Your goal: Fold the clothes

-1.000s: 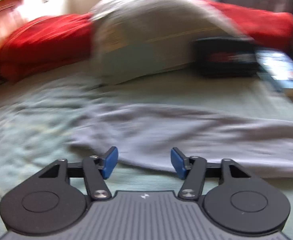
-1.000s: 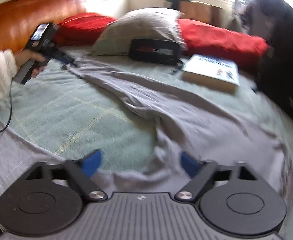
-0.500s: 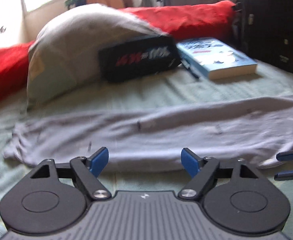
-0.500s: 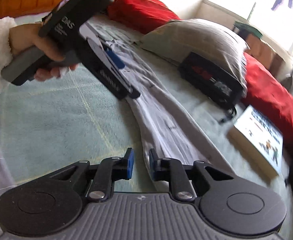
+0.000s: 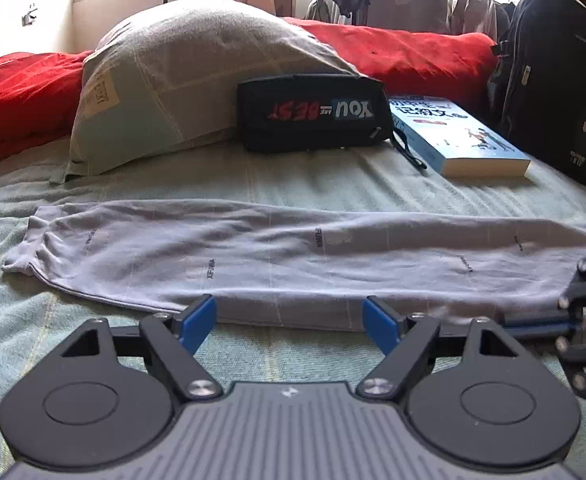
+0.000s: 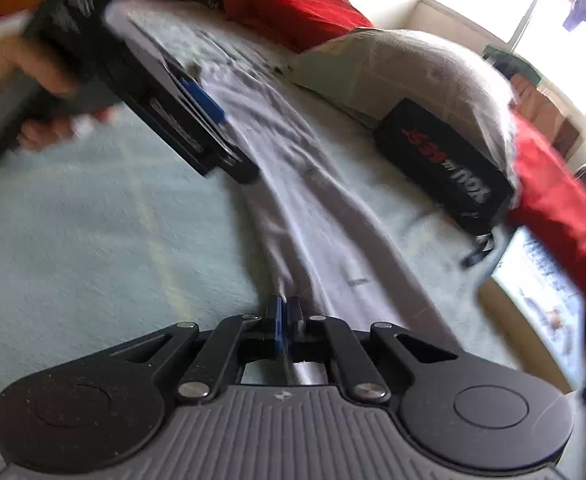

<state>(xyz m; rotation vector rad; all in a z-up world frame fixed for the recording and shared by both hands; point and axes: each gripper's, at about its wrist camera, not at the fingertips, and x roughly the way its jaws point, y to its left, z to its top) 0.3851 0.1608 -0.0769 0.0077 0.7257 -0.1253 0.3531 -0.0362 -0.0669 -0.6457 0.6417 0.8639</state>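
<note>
A grey garment lies in a long folded strip across the pale green bed sheet. My left gripper is open, its blue pads just at the strip's near edge with nothing between them. In the right wrist view the left gripper, held by a hand, hovers over the far half of the garment. My right gripper is shut, its pads pinching the near end of the strip. The right gripper also shows at the right edge of the left wrist view, at the cloth's end.
Beyond the garment lie a grey pillow, a black pouch and a blue book. A red blanket runs along the far side. A dark backpack stands at the right.
The right gripper swung in to the garment's end and its jaws closed on the cloth. The left gripper moved along the strip toward its middle and opened a little wider.
</note>
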